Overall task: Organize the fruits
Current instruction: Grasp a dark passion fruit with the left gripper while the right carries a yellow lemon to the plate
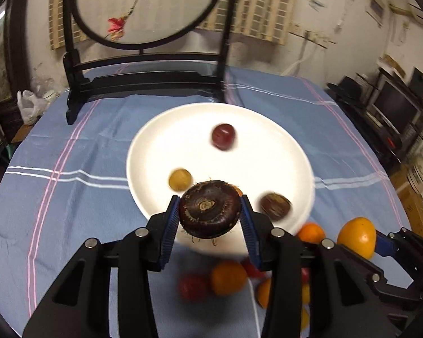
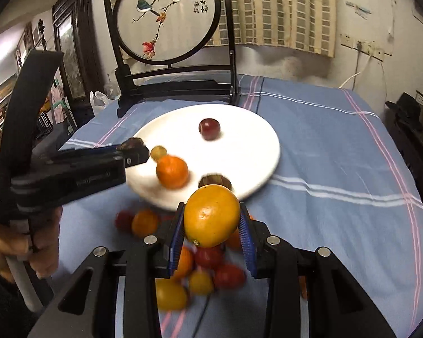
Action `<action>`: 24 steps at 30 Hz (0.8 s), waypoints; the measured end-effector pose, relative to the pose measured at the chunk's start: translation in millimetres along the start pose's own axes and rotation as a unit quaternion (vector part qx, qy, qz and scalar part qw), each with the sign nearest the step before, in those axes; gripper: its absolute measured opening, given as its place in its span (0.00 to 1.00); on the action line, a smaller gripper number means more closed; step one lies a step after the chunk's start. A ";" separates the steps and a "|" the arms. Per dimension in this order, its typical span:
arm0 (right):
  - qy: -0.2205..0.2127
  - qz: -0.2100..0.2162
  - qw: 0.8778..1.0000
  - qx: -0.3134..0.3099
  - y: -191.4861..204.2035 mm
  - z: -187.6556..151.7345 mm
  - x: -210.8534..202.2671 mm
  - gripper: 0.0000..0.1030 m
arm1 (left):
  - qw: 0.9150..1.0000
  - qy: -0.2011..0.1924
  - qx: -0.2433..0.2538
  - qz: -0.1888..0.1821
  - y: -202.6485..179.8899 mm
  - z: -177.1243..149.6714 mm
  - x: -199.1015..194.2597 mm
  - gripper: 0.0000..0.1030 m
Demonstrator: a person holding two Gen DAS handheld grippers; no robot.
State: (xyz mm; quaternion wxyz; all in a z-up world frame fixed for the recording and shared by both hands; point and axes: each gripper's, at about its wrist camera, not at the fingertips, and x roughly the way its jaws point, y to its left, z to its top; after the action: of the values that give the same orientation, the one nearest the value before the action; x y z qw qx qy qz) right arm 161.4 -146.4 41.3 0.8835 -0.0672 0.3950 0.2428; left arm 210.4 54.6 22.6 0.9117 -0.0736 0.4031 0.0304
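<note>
My left gripper (image 1: 210, 211) is shut on a dark brown round fruit (image 1: 210, 209), held above the near rim of the white plate (image 1: 262, 166). On the plate lie a red fruit (image 1: 223, 136), a small yellow fruit (image 1: 180, 179) and a brown fruit (image 1: 275, 206). My right gripper (image 2: 211, 222) is shut on a large orange (image 2: 213, 215), held above a heap of loose fruits (image 2: 208, 267) on the cloth. In the right wrist view the left gripper (image 2: 134, 148) reaches over the plate (image 2: 248, 152) from the left, near an orange fruit (image 2: 172, 171).
A blue striped tablecloth (image 1: 79, 197) covers the round table. A black-framed round embroidered screen (image 2: 169, 17) stands at the table's far side behind the plate. Loose red and orange fruits (image 1: 228, 277) lie on the cloth near the plate's front rim.
</note>
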 end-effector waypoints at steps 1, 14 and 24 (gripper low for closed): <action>0.005 0.004 1.000 0.003 1.2 6.7 10.4 0.36 | 1.000 0.001 -0.006 0.001 4.0 2.3 4.6 0.40; 0.038 0.005 0.999 -0.014 21.3 29.9 77.3 0.54 | 0.999 -0.005 -0.031 -0.006 21.4 -0.1 36.7 0.51; -0.011 -0.021 1.000 -0.017 5.3 4.9 14.4 0.71 | 0.997 -0.066 -0.031 0.005 17.7 -7.8 2.7 0.89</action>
State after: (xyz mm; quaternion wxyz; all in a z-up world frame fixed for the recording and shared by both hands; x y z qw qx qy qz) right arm 170.4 -134.8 34.5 0.8916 -0.0879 0.3791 0.2314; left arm 204.5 70.8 13.4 0.9336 -0.0974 0.3409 0.0525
